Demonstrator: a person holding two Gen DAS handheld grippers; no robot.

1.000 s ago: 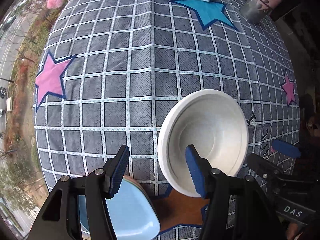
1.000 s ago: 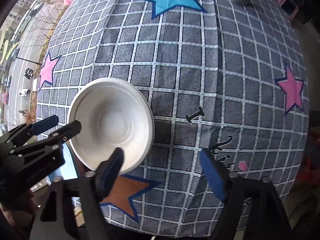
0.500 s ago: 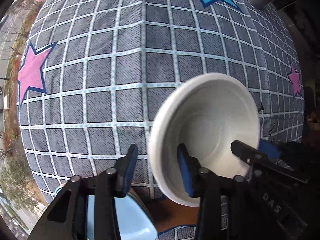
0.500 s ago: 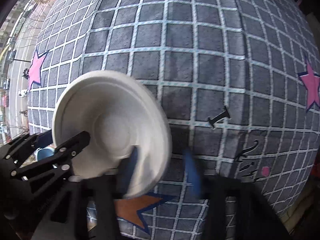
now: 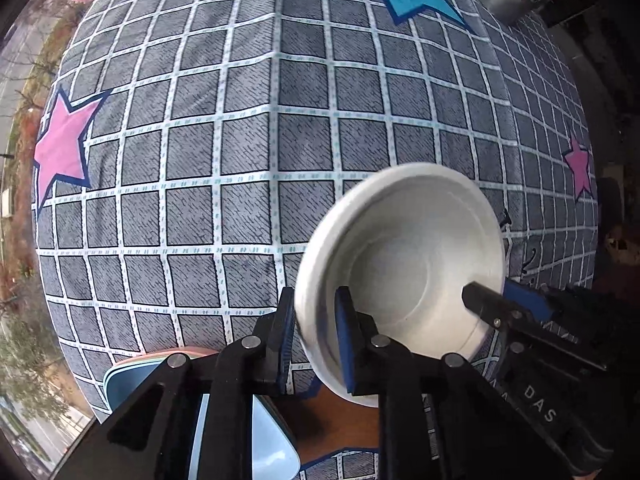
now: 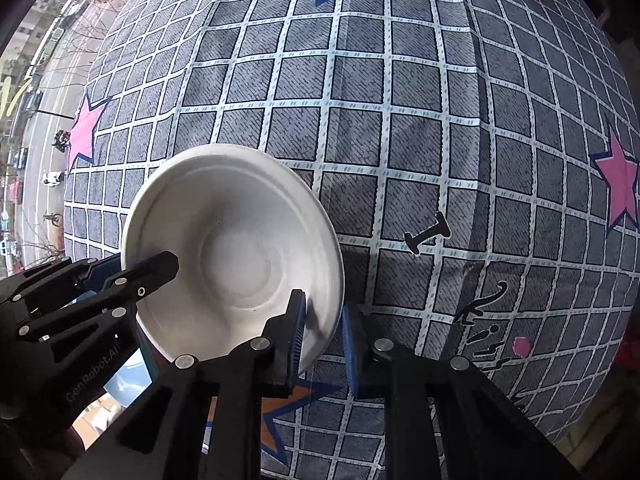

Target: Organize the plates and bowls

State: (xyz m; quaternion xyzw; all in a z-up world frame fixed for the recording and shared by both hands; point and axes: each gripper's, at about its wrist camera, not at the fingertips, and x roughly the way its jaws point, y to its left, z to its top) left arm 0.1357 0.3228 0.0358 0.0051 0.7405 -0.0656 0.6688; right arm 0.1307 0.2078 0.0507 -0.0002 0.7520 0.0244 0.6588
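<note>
A white bowl sits at lower right of the left wrist view, on a grey checked cloth with pink and blue stars. The left gripper straddles the bowl's near-left rim, jaws closing, blue pads just about touching the rim. In the right wrist view the bowl lies at lower left, and the right gripper closes over its opposite rim (one pad inside, one outside). A stack of pale plates shows at the bottom edge.
</note>
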